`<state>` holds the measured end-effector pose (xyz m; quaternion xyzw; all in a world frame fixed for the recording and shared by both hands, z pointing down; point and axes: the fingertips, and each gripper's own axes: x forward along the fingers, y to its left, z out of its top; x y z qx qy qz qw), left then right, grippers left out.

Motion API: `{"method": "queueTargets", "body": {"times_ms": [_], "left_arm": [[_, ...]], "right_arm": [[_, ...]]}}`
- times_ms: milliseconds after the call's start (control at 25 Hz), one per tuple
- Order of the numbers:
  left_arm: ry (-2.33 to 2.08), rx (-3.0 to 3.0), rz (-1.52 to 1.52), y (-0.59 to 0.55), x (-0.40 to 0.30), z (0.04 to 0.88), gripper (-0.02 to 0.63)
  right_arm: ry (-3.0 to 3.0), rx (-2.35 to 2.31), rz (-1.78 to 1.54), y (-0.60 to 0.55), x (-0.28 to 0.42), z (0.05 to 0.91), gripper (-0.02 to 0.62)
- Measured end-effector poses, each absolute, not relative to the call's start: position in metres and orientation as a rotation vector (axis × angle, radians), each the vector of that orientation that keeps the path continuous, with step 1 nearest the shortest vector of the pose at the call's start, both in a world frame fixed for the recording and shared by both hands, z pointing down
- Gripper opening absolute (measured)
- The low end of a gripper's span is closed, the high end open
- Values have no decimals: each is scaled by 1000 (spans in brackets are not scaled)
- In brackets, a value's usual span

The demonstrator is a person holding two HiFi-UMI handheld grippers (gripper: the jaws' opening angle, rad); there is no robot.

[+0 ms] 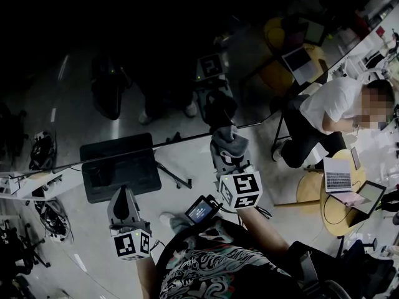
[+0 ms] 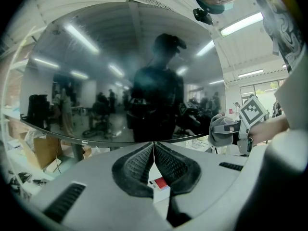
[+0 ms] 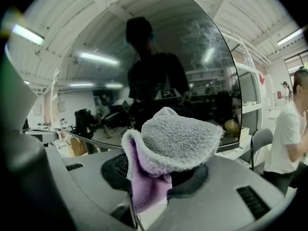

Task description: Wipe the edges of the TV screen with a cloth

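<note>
- Left gripper [image 2: 154,147]: jaws pressed together, empty, in front of the TV screen [image 2: 120,76].
- Right gripper [image 3: 161,171]: pinches the grey-lilac cloth [image 3: 175,138] at the lower edge of the screen.
- Risk, I think: hard rubbing may pull the loosely folded cloth out, and bare jaws could scratch the glass.

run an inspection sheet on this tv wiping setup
surface: TV screen, dark and glossy, mirroring the room
job's things: cloth, grey with a purple side, at the screen's top edge in the head view
clutter: laptops on a round table
grippers: right gripper shut on the cloth; left gripper shut, empty
cables: what looks like a dark tangle on the floor, left
surroundings: seated person in a white shirt
</note>
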<state>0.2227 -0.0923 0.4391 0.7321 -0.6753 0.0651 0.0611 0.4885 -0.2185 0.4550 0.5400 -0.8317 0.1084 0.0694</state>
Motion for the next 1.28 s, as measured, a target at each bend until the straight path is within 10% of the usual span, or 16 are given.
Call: {"method": "queueTargets", "body": {"times_ms": [1280], "left_arm": [[-2121, 2121, 179, -65, 184, 440, 18]], "right_arm": [[-2573, 1494, 338, -209, 435, 455, 170]]}}
